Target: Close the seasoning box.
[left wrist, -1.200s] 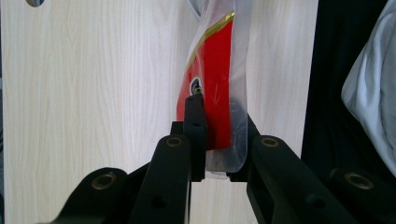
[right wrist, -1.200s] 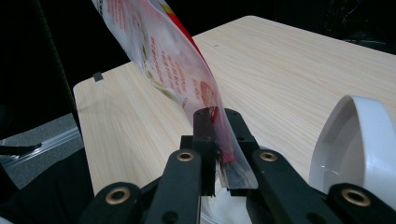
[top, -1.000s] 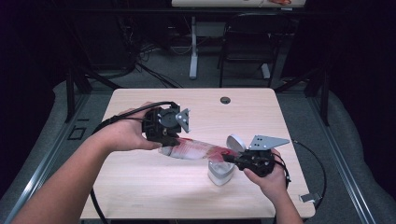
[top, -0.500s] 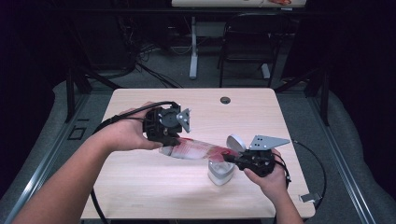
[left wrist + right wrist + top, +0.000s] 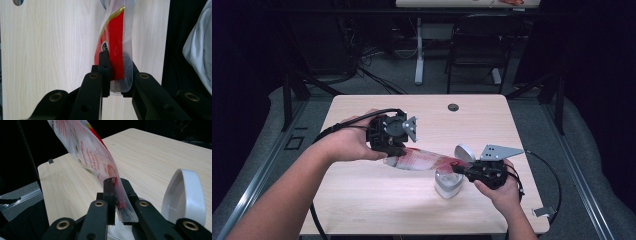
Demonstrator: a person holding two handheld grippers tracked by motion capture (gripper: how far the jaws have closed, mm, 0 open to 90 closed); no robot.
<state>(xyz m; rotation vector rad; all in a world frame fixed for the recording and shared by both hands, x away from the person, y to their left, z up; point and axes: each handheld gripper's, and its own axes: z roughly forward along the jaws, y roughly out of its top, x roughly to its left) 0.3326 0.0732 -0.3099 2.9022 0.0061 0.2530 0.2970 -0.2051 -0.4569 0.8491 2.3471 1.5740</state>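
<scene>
A clear plastic pouch (image 5: 422,160) with red print is stretched between both grippers a little above the table. My left gripper (image 5: 398,151) is shut on one end of the pouch (image 5: 113,53), its jaws pinching the red panel. My right gripper (image 5: 460,169) is shut on the other end of the pouch (image 5: 92,155), which rises away to the upper left in the right gripper view. A white open-lidded container (image 5: 448,184) sits on the table just below the right gripper; its raised lid (image 5: 186,195) stands at the right of the right gripper view.
The light wooden table (image 5: 377,210) has a round cable hole (image 5: 453,107) near its far edge. A small tag (image 5: 540,212) lies at the front right corner. Dark floor, chairs and a desk leg lie beyond the table.
</scene>
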